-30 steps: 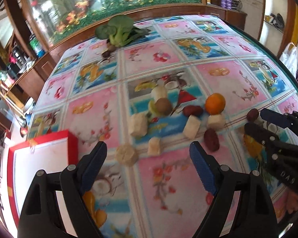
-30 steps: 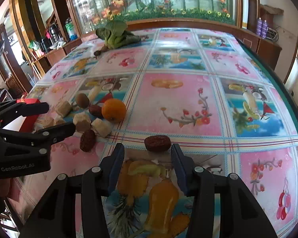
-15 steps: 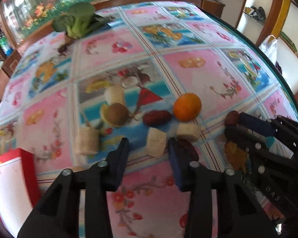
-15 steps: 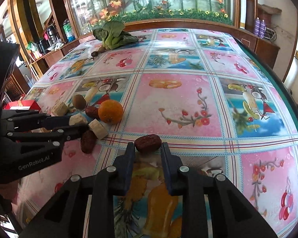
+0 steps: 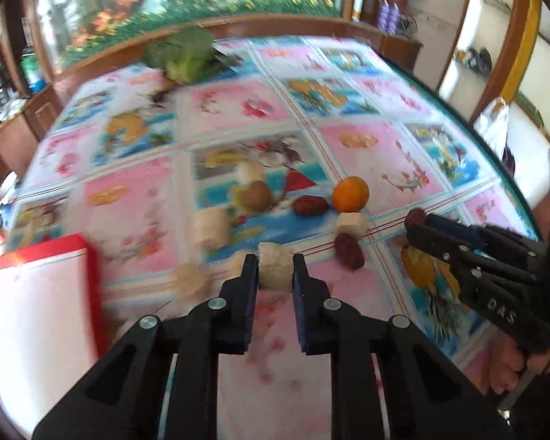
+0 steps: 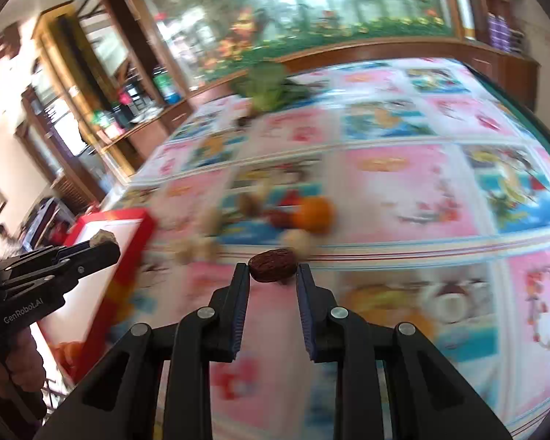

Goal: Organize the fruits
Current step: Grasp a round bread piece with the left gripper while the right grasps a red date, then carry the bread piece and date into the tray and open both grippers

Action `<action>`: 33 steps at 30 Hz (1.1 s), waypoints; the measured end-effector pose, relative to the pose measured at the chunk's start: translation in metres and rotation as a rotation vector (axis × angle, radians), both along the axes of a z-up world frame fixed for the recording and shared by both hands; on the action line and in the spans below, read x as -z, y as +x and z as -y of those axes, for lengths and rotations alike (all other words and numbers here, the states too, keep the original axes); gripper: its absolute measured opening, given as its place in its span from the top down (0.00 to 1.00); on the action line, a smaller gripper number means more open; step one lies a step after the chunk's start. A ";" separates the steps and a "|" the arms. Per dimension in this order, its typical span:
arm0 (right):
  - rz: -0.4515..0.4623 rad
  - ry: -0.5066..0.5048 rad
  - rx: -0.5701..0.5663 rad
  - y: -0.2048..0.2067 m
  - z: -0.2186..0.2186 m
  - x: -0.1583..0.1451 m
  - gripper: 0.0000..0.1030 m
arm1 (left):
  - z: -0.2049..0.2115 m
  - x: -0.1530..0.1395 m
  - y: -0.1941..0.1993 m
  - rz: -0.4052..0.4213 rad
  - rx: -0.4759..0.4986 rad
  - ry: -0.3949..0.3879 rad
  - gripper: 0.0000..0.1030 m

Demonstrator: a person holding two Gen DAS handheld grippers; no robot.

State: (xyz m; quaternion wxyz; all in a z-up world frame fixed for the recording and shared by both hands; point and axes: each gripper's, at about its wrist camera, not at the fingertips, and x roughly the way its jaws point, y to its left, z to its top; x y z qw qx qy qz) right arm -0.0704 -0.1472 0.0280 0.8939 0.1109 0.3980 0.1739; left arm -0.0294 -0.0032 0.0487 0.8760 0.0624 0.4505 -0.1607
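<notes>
Pale fruit chunk (image 5: pixel 275 269) clamped between the pads of the left gripper (image 5: pixel 275 267), jaws drawn narrow onto its two sides, fingers angled steeply down toward the patterned tablecloth (image 5: pixel 359 143). Seen from the right wrist view, same chunk (image 6: pixel 103 236) at the tip of that gripper (image 6: pixel 99 245), lifted clear of the cloth and hanging in front of the red-rimmed box (image 6: pixel 128 227). Dark red date (image 6: pixel 272 259) pinched end to end in the right gripper (image 6: pixel 271 271), jaws narrow around it, fingers tilted down and raised off the cloth; in the left wrist view, that date (image 5: pixel 415 217) sits at the tip of the right gripper (image 5: pixel 418 225), right of the orange. Taking the orange (image 5: pixel 350 194) as landmark: second date (image 5: pixel 310 205) just left of it, kiwi (image 5: pixel 255 196) further left, another pale chunk (image 5: pixel 352 223) just in front, a third date (image 5: pixel 349 251) beyond that toward the camera, larger pale chunk (image 5: pixel 212 228) well to the left. Leafy greens (image 5: pixel 185 57) far behind the orange at the table's back edge. Red-rimmed box (image 5: pixel 84 256) at far left. Person's hand (image 6: pixel 7 363) wrapped round the left gripper's handle. Much of the right wrist view blurred.
</notes>
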 end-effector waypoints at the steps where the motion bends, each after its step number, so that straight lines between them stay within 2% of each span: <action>1: 0.006 0.007 -0.022 -0.002 -0.010 -0.003 0.76 | -0.012 -0.008 -0.009 0.024 -0.020 -0.004 0.81; 7: 0.059 -0.030 -0.183 -0.021 -0.090 -0.016 0.76 | -0.089 -0.031 -0.055 0.080 -0.160 -0.017 0.81; 12: 0.051 -0.061 -0.297 -0.029 -0.158 -0.008 0.76 | -0.144 -0.023 -0.085 0.084 -0.276 0.015 0.81; 17: 0.031 -0.069 -0.372 -0.025 -0.204 -0.002 0.76 | -0.185 -0.012 -0.100 0.075 -0.364 0.020 0.81; 26: -0.024 -0.121 -0.414 -0.015 -0.243 0.018 0.76 | -0.228 0.006 -0.108 0.050 -0.461 0.042 0.80; 31: -0.042 -0.134 -0.411 -0.016 -0.244 0.023 0.75 | -0.238 0.018 -0.109 0.022 -0.487 0.050 0.80; 33: -0.037 -0.132 -0.411 -0.018 -0.240 0.021 0.69 | -0.239 0.021 -0.109 0.017 -0.501 0.061 0.80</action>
